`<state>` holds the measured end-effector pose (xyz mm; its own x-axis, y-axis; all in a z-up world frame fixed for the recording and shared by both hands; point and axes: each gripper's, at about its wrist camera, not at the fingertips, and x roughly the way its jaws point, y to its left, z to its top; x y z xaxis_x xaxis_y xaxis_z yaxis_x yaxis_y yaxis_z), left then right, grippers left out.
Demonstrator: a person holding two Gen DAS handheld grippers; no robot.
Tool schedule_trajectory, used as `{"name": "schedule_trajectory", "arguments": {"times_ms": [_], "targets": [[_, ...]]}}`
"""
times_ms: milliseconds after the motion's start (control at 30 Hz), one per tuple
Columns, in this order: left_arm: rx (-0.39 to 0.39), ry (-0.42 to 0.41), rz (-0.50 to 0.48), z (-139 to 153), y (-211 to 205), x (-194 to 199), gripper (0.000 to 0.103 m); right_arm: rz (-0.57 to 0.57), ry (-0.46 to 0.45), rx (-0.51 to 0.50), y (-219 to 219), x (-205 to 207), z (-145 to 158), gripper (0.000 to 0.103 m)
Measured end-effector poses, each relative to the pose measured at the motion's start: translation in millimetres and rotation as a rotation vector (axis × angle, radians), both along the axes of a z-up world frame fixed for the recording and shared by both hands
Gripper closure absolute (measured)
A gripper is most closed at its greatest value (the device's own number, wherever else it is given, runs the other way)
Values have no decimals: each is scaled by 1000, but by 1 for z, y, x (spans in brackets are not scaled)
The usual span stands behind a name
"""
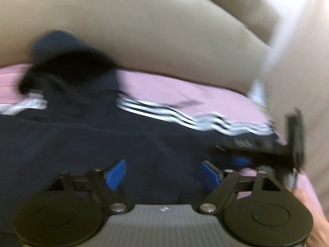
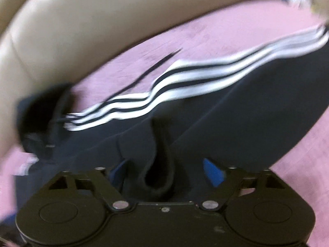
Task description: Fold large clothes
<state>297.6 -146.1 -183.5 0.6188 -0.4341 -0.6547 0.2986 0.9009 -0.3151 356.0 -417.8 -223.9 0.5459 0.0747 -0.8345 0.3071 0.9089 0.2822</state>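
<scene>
**Getting a clean bite on the cuff before folding**

Both views are smeared with motion, so I read them cautiously. The navy jacket (image 2: 205, 123) lies spread on the pink cover (image 2: 216, 41) of a beige sofa (image 2: 82, 30), its white stripes (image 2: 185, 82) running from about 8 o'clock up toward 2 o'clock in the right wrist view.

My right gripper (image 2: 164, 171) is spread wide, with a looped cuff or hem (image 2: 158, 177) sitting between its blue pads (image 2: 212, 170); nothing is pinched yet. My left gripper (image 1: 163, 174) is equally wide over plain navy cloth, holding nothing.

I judge the step is taking hold for a fold. I'd slow down, seat the right pads around both layers of that loop, and close only once centred, or it may slip out.
</scene>
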Motion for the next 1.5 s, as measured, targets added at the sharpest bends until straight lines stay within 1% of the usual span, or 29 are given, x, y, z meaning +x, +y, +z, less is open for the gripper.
{"name": "schedule_trajectory", "arguments": {"times_ms": [33,67,100,133,167,233,267,300,333,400,467,533,633,667,733,767,800,867,933,967,1000,1033,1067,1133,1267,1333,1400,1433,1500], "targets": [[44,1,59,4,11,7,20,-23,17,-97,4,0,2,39],[95,3,120,4,22,16,20,-47,24,-152,5,1,4,37],[139,7,177,5,34,20,20,-63,28,-152,3,1,6,37],[166,15,224,5,44,31,21,-70,20,-127,-1,0,9,36],[166,25,260,3,57,35,21,-72,-5,-95,-6,0,14,37],[115,38,291,3,75,40,21,-68,-68,-16,-17,1,30,35],[82,45,304,1,82,41,21,-60,-99,40,-23,4,36,32],[59,53,316,0,87,41,21,-46,-123,123,-32,13,41,31],[43,63,324,-3,89,42,21,-48,-123,179,-37,22,42,31],[26,78,320,-6,91,45,21,-68,-109,255,-45,46,38,30],[38,83,288,-9,90,47,21,-61,-92,282,-46,72,30,30],[59,80,271,-7,90,44,21,-51,-51,304,-40,101,15,30],[69,81,258,-6,95,37,21,-80,-1,361,-34,133,-9,32],[69,85,260,-7,96,37,21,-92,3,377,-32,140,-15,33],[70,89,274,-7,101,36,21,-127,8,420,-30,151,-25,40],[71,90,281,-7,104,36,21,-124,21,422,-27,157,-28,47],[73,91,290,-6,107,36,21,-117,35,395,-23,162,-30,53],[77,96,307,-8,112,36,21,-109,49,308,-14,167,-28,61],[80,100,318,-8,115,35,21,-69,72,227,-5,174,-25,63],[84,103,323,-9,116,35,21,-48,81,196,0,177,-25,57],[88,108,326,-11,117,35,21,-16,80,184,4,180,-25,30],[91,114,331,-12,117,35,21,33,59,210,7,183,-25,11],[92,121,334,-14,117,36,21,78,44,251,10,186,-27,0],[87,127,334,-16,117,36,21,97,57,190,19,191,-27,0],[87,133,327,-16,117,36,21,57,70,110,34,191,-24,0],[80,135,332,-16,119,36,21,57,57,100,35,189,-25,0],[76,140,343,-16,120,37,21,25,24,125,32,184,-27,0],[75,143,348,-16,121,37,21,32,15,133,30,182,-27,0],[89,153,359,-17,122,37,21,106,4,118,27,178,-23,1]]}}
